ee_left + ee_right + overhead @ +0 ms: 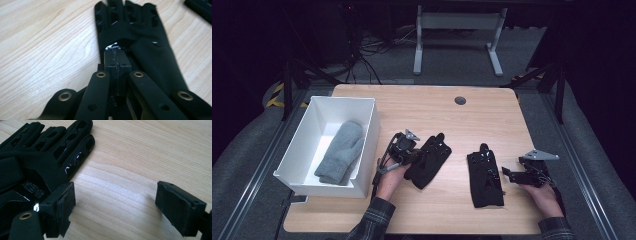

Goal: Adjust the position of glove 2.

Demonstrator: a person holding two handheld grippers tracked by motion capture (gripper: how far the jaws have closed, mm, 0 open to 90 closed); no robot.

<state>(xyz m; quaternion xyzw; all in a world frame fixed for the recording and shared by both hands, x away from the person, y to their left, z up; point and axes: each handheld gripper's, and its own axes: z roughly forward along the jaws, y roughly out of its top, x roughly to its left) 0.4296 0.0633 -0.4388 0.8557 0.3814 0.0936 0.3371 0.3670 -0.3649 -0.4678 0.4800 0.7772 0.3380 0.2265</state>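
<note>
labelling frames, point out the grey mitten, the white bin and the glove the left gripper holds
grey mitten [341, 152], high view, its palm
white bin [368, 134], high view, right wall
black glove [152, 53], left gripper view, its back

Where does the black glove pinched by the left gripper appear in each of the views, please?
High view: the pinched black glove lies left of centre, right of the white bin.
Left gripper view: it spreads from the centre to the top, beyond the shut jaws.
Right gripper view: the glove at upper left is probably the other one; I cannot place it.
Shared landmark: the wooden table.
</note>
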